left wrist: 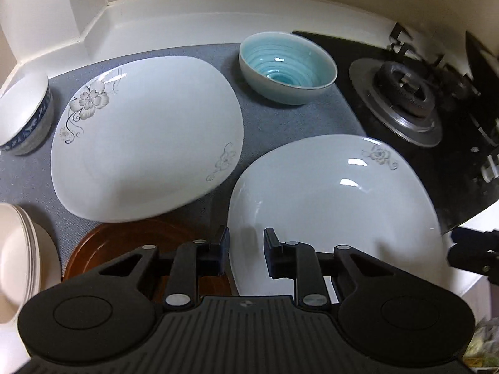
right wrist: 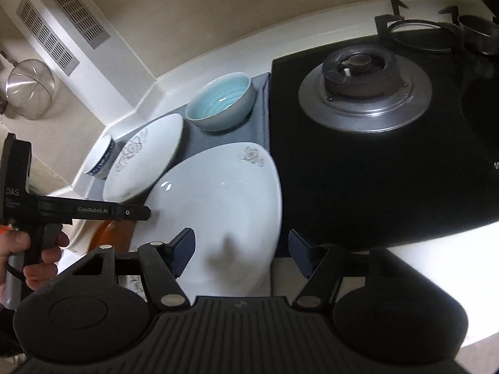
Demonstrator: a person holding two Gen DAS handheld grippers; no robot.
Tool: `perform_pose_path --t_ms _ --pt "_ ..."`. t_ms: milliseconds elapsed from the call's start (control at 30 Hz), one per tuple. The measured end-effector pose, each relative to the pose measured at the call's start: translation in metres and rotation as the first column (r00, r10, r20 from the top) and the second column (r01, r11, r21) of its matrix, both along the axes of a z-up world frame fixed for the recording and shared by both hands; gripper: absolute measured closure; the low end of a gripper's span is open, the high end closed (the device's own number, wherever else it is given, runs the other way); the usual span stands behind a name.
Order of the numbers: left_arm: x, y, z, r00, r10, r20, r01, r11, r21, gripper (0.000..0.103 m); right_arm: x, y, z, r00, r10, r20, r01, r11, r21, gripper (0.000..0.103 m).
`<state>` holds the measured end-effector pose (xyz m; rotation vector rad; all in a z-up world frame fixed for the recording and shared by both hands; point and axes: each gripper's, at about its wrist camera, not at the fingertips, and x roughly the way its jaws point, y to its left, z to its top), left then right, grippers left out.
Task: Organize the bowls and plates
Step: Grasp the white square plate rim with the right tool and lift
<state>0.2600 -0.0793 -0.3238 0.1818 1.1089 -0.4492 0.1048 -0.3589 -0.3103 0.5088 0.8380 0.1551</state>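
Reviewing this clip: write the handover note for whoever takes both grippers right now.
Left gripper: jaws narrow, straddling the near flowered plate at its left rim; grip unclear.
Right gripper: open, astride that plate's right rim, not pressing.
Second flowered plate, teal bowl and blue-patterned bowl sit separately on the grey mat; cream plates are stacked at left.
Done: none of these four stacked.
Left: secure the near plate, group plates, then bowls.
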Motion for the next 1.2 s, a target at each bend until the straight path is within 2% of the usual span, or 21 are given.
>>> perform_pose_path --t_ms 200,267,367,433,533,567,600,667,767,867,1033,1133,1200 --pt "0.011 -0.001 -0.016 0.997 0.029 -0.073 -0.03 0.999 -0.018 0.072 0.003 -0.009 -0.008 1.0 -0.002 -0.003 0.002 1.0 -0.01 0.03" --pt "0.015 0.0 -0.022 0.994 0.037 -0.099 -0.041 0.999 -0.036 0.067 0.008 -0.011 -0.013 1.0 -0.004 -0.018 0.004 1.0 -0.003 0.03" --pt "0.02 0.005 -0.025 0.987 0.086 -0.138 -0.097 0.992 -0.074 0.069 0.019 -0.015 -0.023 0.999 0.001 -0.035 0.001 0.999 0.045 0.031" --pt "0.023 0.009 -0.025 0.98 0.11 -0.166 -0.126 0.988 -0.088 0.071 0.027 -0.015 -0.026 0.999 0.025 -0.037 -0.023 0.998 0.058 0.04" --pt "0.026 0.017 -0.026 0.968 0.133 -0.213 -0.159 0.981 -0.115 0.074 0.037 -0.017 -0.033 0.998 0.026 -0.06 -0.02 0.995 0.098 0.062" --pt "0.026 0.02 -0.027 0.962 0.139 -0.234 -0.171 0.978 -0.122 0.076 0.038 -0.019 -0.036 0.997 0.018 -0.077 -0.01 0.994 0.111 0.077" --pt "0.026 0.024 -0.027 0.957 0.142 -0.252 -0.179 0.975 -0.131 0.076 0.039 -0.021 -0.038 0.996 0.005 -0.09 0.005 0.994 0.113 0.086" --pt "0.023 0.03 -0.026 0.949 0.14 -0.284 -0.188 0.97 -0.151 0.076 0.038 -0.027 -0.039 0.995 0.005 -0.102 0.008 0.992 0.126 0.093" --pt "0.017 0.037 -0.028 0.935 0.127 -0.331 -0.191 0.967 -0.17 0.076 0.035 -0.038 -0.041 0.994 0.017 -0.11 0.004 0.983 0.182 0.097" --pt "0.018 0.038 -0.038 0.91 0.11 -0.399 -0.197 0.963 -0.185 0.077 0.038 -0.042 -0.044 0.992 0.057 -0.116 -0.032 0.979 0.203 0.097" --pt "0.017 0.032 -0.039 0.914 0.103 -0.393 -0.194 0.961 -0.198 0.068 0.05 -0.041 -0.049 0.985 0.091 -0.146 -0.054 0.969 0.24 0.094" --pt "0.021 0.036 -0.039 0.904 0.141 -0.404 -0.242 0.947 -0.21 0.07 0.053 -0.038 -0.047 0.982 0.103 -0.155 -0.065 0.97 0.234 0.094" --pt "0.018 0.042 -0.033 0.911 0.144 -0.387 -0.245 0.943 -0.227 0.07 0.052 -0.037 -0.043 0.983 0.106 -0.153 -0.067 0.968 0.244 0.094"
